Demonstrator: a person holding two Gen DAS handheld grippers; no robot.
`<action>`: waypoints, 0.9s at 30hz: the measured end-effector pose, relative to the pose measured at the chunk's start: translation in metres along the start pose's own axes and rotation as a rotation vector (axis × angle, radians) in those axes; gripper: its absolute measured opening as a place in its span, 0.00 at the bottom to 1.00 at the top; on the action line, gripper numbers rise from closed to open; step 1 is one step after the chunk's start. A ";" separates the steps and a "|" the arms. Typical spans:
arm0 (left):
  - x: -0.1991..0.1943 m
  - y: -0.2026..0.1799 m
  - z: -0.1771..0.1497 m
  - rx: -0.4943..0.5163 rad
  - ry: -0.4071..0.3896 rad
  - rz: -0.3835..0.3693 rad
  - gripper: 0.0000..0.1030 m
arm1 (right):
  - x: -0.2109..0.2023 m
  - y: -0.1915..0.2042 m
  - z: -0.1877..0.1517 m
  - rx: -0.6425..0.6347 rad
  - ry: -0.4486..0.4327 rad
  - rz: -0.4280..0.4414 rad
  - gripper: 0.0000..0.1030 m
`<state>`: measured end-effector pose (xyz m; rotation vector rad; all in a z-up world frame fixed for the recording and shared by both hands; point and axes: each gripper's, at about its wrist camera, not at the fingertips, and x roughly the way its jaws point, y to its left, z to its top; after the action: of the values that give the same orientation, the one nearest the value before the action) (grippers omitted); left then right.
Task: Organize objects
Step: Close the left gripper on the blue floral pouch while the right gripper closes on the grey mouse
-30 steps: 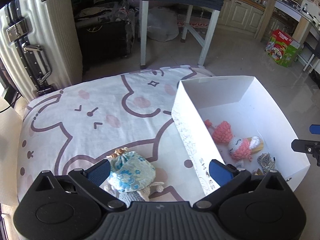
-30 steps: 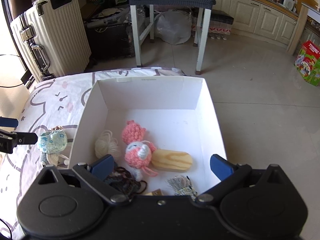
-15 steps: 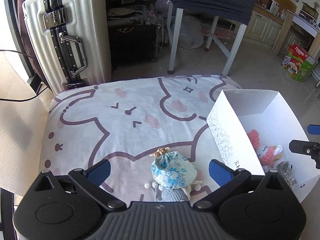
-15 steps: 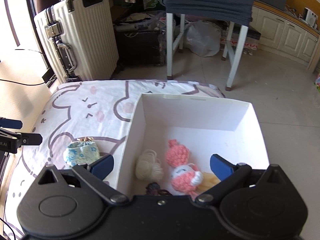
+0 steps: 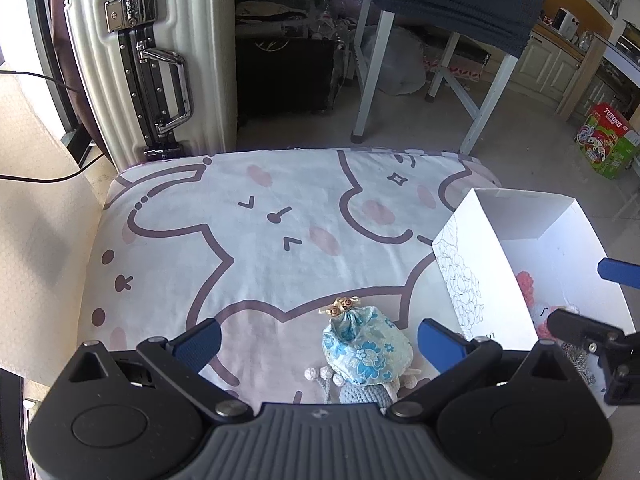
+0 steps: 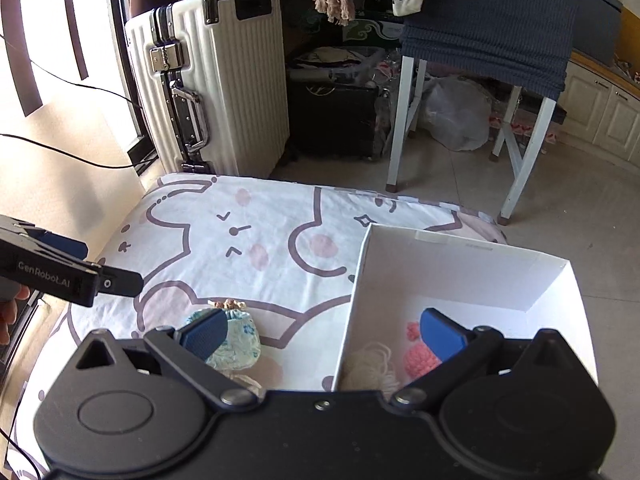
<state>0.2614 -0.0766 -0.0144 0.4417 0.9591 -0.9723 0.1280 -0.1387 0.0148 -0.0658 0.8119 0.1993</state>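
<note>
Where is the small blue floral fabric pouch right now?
In the left wrist view, the blue floral fabric pouch lies on the cartoon-printed bedsheet, just left of the white cardboard box, outside it.

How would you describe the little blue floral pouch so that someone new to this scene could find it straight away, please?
Start at the bunny-print sheet and find the white box on its right side. Just left of that box, outside it, lies the blue floral pouch, between the left claw's open fingers. Its gathered, bead-tied neck distinguishes it from the grey crocheted toy under it.
</note>
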 end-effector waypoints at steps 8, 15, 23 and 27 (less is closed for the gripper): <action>0.025 -0.004 0.005 0.055 0.053 0.026 1.00 | 0.030 0.058 -0.023 -0.145 0.046 -0.013 1.00; 0.045 0.003 0.018 0.001 0.096 0.010 1.00 | 0.063 0.090 -0.045 -0.050 0.094 0.050 1.00; 0.069 0.001 0.022 -0.017 0.163 -0.030 1.00 | 0.105 0.112 -0.064 -0.089 0.153 0.043 0.95; 0.083 -0.001 0.024 -0.067 0.218 -0.059 1.00 | 0.122 0.115 -0.069 -0.101 0.189 0.035 0.92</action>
<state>0.2900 -0.1351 -0.0711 0.4714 1.2044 -0.9554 0.1375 -0.0166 -0.1194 -0.1671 0.9911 0.2704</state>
